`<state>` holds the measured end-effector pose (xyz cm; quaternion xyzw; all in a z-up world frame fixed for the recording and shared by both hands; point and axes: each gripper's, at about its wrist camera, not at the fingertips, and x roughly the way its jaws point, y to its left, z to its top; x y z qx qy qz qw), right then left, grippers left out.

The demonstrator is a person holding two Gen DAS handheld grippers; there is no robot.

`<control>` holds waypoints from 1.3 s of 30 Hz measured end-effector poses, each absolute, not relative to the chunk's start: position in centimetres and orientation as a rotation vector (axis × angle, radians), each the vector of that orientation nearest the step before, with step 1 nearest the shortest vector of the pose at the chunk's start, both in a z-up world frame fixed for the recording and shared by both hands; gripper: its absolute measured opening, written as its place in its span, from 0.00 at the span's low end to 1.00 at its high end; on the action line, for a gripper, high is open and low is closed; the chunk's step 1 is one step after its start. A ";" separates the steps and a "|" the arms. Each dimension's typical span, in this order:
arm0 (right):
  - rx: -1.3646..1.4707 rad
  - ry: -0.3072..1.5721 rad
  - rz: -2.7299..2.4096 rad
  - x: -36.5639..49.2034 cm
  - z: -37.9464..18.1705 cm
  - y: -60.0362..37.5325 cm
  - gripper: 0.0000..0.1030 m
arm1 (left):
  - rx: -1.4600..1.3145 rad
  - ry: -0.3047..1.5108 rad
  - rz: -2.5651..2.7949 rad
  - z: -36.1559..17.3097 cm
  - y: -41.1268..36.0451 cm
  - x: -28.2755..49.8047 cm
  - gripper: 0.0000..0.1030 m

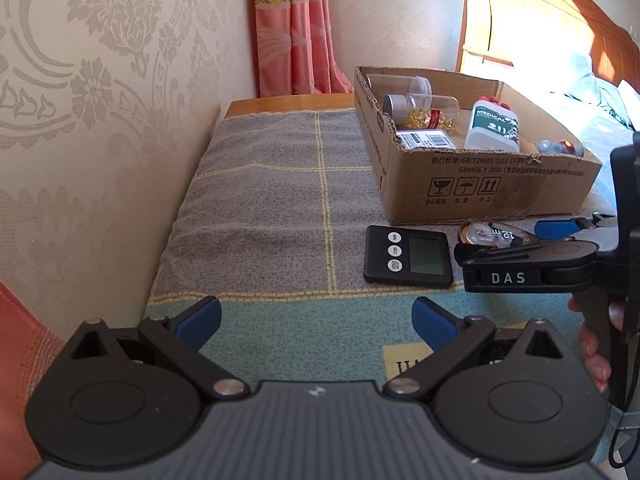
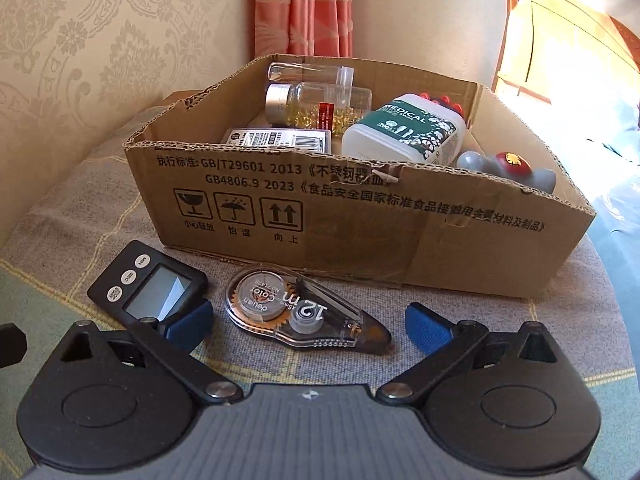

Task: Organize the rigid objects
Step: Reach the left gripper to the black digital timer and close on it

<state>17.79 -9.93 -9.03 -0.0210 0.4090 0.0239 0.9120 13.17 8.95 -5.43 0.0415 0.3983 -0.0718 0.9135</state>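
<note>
The correction tape dispenser point(image 2: 306, 312) lies flat on the grey checked cloth point(image 2: 80, 216) that covers the desk, just in front of the cardboard box point(image 2: 360, 224). It is transparent, with "12 m" printed on it, and its dark tip points to the right in the right wrist view. It sits between the two blue fingers point(image 2: 426, 326) of the right hand-held gripper point(image 2: 308, 326), which is spread wide and holds nothing. The fingers do not touch the dispenser.

Just to the left of the dispenser lies a black digital timer point(image 2: 146, 284), also flat on the cloth, with three round buttons beside its grey screen. The left blue finger of the right hand-held gripper is over its near corner; I cannot tell if it touches.

Inside the box there are two clear bottles lying on their sides, one of them point(image 2: 320, 108) with yellow capsules and a silver cap, a white tub of cotton swabs point(image 2: 404, 132) with a green "MEDICAL" label, a flat pack with a barcode point(image 2: 280, 138) and a grey toy figure point(image 2: 508, 170) in the right corner.

The left hand-held gripper point(image 1: 316, 318) hangs above the blue part of the cloth, nearer than the timer. It is also wide apart and empty. In its view, blue-handled pliers point(image 1: 568, 228) lie to the right of the dispenser, partly hidden by the right gripper, and a person's fingers point(image 1: 596, 344) hold that gripper's handle.
</note>
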 end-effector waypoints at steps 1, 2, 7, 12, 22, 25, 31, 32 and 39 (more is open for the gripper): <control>-0.042 0.843 0.045 17.9 -9.0 -10.0 1.00 | 0.088 0.822 -0.151 -5.5 8.8 13.2 0.98; -0.042 0.844 0.039 18.2 -9.1 -10.1 1.00 | 0.090 0.822 -0.153 -5.5 8.7 13.2 0.98; -0.031 0.851 0.011 17.5 -9.0 -12.0 1.00 | 0.096 0.827 -0.167 -5.8 8.0 13.4 0.98; -0.033 0.858 0.009 16.0 -9.0 -14.1 1.00 | 0.092 0.834 -0.191 -6.4 7.0 14.0 0.98; -0.057 0.869 0.075 14.6 -8.9 -16.3 1.00 | 0.108 0.869 -0.255 -8.9 4.3 15.6 0.98; -0.062 0.873 0.086 14.6 -8.9 -16.4 1.00 | 0.110 0.869 -0.256 -9.4 3.9 16.2 0.98; -0.070 0.872 0.105 14.5 -8.9 -16.6 1.00 | 0.102 0.844 -0.281 -9.6 3.6 17.4 0.96; -0.071 0.872 0.108 14.5 -8.9 -16.6 1.00 | 0.106 0.840 -0.286 -9.6 3.5 17.6 0.96; -0.075 0.858 0.117 14.3 -8.9 -16.7 1.00 | 0.120 0.810 -0.328 -9.4 2.7 19.2 0.78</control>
